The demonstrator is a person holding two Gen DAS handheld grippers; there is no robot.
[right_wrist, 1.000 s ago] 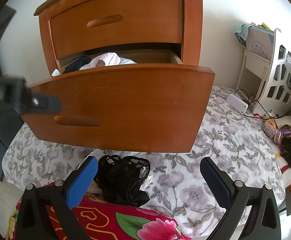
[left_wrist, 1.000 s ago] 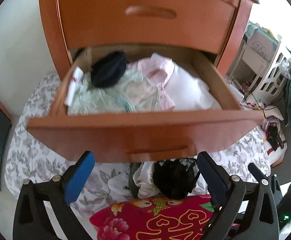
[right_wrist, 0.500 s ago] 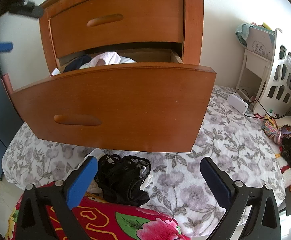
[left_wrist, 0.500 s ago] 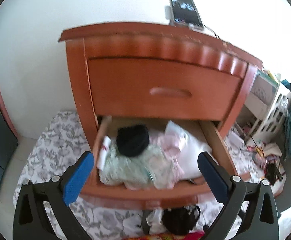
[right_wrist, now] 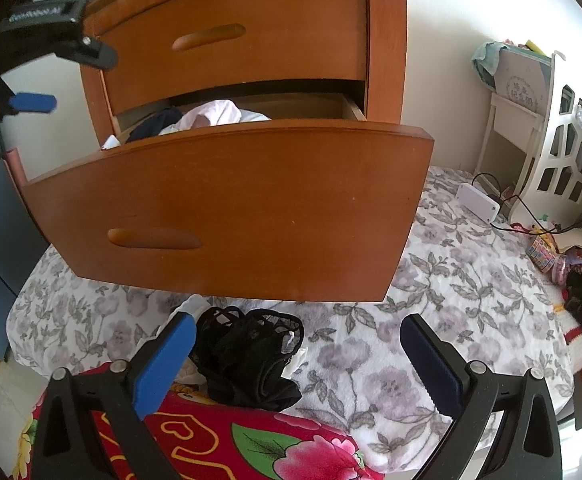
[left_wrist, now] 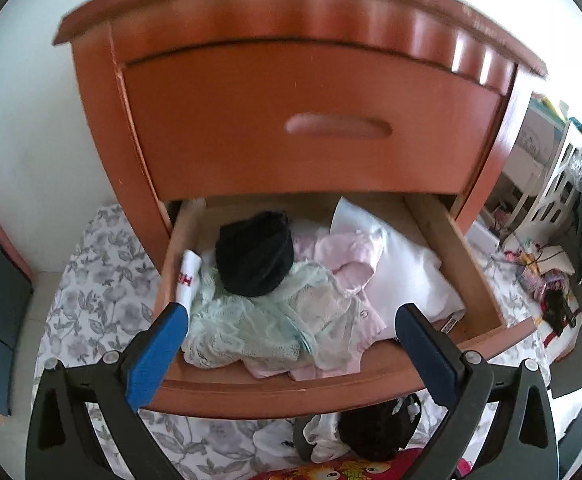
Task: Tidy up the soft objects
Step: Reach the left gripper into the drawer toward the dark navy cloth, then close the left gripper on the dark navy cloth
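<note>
Black lace garment (right_wrist: 251, 356), crumpled on the floral blanket (right_wrist: 411, 320), lower centre of frame, just beside my spread, empty right tongs (right_wrist: 297, 364); left tongs (left_wrist: 291, 344), likewise spread, farther, over the open wooden drawer (left_wrist: 471, 272).

Clothes (left_wrist: 291, 312) crowd the drawer (left_wrist: 471, 276) (right edge freer).

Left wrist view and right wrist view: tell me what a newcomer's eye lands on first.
The open lower drawer of the orange-brown nightstand, heaped with a black garment on pale green and pink clothes. Below its front, black lace underwear lies on the floral bedspread, between the open right gripper fingers.
</note>
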